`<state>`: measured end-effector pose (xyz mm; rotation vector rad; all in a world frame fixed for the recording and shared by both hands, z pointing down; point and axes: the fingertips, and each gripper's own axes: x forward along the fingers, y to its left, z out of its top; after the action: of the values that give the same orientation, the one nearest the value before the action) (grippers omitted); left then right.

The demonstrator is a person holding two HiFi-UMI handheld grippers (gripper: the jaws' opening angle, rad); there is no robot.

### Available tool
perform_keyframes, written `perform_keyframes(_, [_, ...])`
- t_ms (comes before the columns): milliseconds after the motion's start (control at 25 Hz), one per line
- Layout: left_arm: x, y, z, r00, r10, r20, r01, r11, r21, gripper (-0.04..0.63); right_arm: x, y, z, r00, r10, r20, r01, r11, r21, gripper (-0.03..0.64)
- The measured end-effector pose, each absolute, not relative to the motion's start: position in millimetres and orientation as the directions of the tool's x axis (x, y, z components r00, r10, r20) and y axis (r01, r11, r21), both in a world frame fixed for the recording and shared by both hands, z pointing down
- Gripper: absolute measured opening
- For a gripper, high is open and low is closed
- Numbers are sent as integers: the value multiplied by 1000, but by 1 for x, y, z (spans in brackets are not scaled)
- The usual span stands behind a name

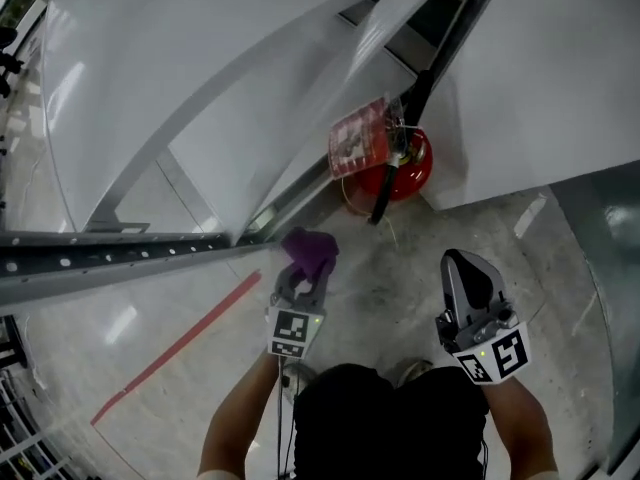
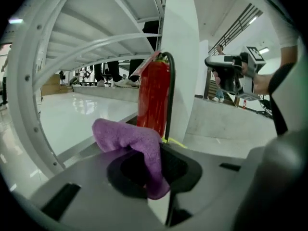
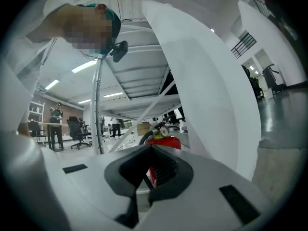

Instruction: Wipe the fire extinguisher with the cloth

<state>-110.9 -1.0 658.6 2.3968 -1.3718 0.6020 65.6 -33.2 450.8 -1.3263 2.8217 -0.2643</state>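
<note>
With the soft cloth [image 2: 130,138] clamped in the left gripper [image 1: 298,283] and the right gripper [image 1: 462,268] closed empty, we reckon the fire extinguisher [image 1: 415,168] heavy, slick, best steadied by its neck.

Purple cloth [image 1: 310,251]; red extinguisher [image 1: 417,164] w/ blk hose [image 1: 384,196]; blk/wht square-pattern cubes [image 1: 291,333]; red floor stripe [image 1: 180,344].

Soft cloth, shiny metal
Fuzzy purple cloth [image 2: 129,139]; glossy red fire extinguisher [image 2: 153,96] with black rubbery hose [image 1: 398,163]; rough matt concrete floor [image 1: 400,278].
</note>
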Motion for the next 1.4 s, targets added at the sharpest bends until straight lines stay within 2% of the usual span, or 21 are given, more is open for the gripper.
perform_keyframes(280, [-102, -21, 704, 464, -749, 473, -871, -484, 88, 55, 59, -59, 496, -645, -762, 49, -759, 633, -151, 14])
perform_keyframes(520, [-94, -36, 729, 480, -738, 475, -864, -490, 113, 55, 16, -50, 554, -723, -668, 179, -691, 696, -196, 14])
perform_keyframes(760, [-86, -49, 765, 516, -669, 534, -832, -541, 126, 54, -11, -32, 565, -782, -593, 192, -622, 758, -196, 14])
perform_keyframes(960, [-79, -60, 785, 510, -636, 579, -837, -522, 165, 54, -13, -32, 563, -778, -603, 179, -629, 746, -220, 14])
perform_keyframes(1200, [-61, -60, 807, 528, -583, 618, -798, -589, 126, 54, -14, -27, 561, -792, -585, 175, -611, 766, -200, 14])
perform_keyframes(1400, [-54, -59, 820, 541, -560, 627, -797, -580, 169, 54, -9, -29, 558, -785, -595, 172, -619, 764, -182, 14])
